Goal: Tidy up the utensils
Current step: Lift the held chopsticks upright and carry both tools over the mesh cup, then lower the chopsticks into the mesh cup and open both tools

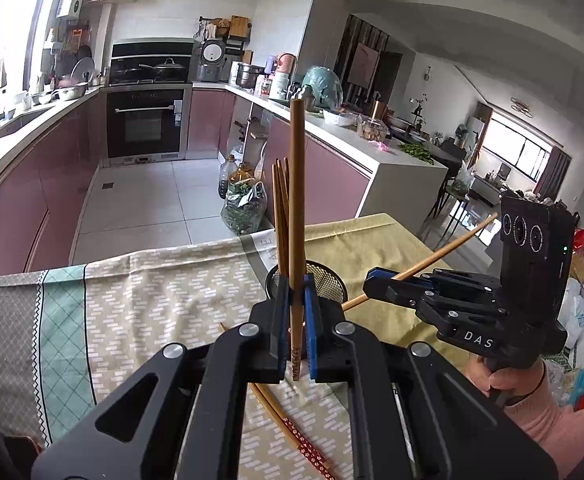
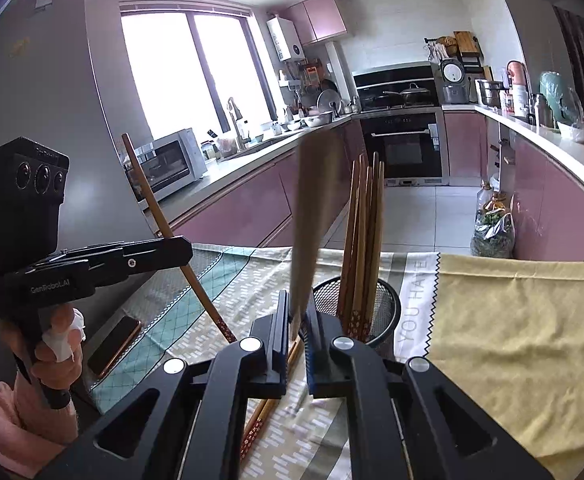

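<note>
A black mesh holder (image 2: 387, 312) stands on the cloth-covered table with several wooden chopsticks (image 2: 363, 240) upright in it; it also shows in the left wrist view (image 1: 327, 280). My left gripper (image 1: 296, 320) is shut on a single chopstick (image 1: 296, 200), held upright just in front of the holder. My right gripper (image 2: 295, 320) is shut on another chopstick (image 2: 309, 216), blurred, held upright beside the holder. In the left wrist view the right gripper (image 1: 375, 280) holds its chopstick (image 1: 443, 252) slanted. Two chopsticks (image 1: 292, 432) lie on the cloth below my left gripper.
A patterned cloth (image 1: 152, 312) and a yellow cloth (image 2: 511, 340) cover the table. A phone (image 2: 114, 346) lies near the table's left edge. Kitchen counters (image 2: 252, 160), an oven (image 1: 144, 124) and bags on the floor (image 1: 244, 208) lie beyond the table.
</note>
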`<move>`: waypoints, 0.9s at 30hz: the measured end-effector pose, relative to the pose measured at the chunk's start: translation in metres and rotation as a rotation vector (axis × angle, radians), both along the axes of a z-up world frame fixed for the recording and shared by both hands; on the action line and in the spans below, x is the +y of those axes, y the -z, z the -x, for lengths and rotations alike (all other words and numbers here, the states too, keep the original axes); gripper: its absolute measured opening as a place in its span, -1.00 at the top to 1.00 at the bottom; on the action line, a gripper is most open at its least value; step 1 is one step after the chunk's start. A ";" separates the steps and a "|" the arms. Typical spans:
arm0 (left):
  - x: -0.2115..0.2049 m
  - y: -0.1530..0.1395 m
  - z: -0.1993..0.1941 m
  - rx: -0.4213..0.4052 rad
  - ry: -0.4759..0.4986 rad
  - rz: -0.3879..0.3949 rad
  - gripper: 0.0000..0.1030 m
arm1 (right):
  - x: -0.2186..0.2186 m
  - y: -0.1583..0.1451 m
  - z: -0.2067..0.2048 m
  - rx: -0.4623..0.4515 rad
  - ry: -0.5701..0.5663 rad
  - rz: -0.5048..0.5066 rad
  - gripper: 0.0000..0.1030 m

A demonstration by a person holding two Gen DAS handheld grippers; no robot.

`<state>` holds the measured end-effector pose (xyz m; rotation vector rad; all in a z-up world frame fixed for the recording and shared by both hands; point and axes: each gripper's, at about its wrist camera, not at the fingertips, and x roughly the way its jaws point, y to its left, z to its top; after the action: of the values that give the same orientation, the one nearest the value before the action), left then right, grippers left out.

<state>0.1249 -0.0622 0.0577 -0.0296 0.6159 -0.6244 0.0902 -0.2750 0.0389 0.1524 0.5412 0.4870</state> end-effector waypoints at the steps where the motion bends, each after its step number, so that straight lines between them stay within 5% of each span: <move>1: -0.001 -0.003 -0.001 -0.006 0.001 0.003 0.85 | -0.001 -0.004 0.000 -0.012 0.003 0.005 0.88; 15: -0.021 -0.041 -0.020 -0.081 0.001 0.021 0.85 | -0.017 -0.039 -0.016 -0.107 0.050 0.031 0.88; 27: -0.054 -0.010 -0.050 0.002 0.000 -0.077 0.85 | -0.011 -0.018 -0.045 -0.015 0.051 0.098 0.88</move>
<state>0.1751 -0.1159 0.0675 0.0417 0.6415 -0.6007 0.1348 -0.2857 0.0572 0.0682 0.5437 0.4104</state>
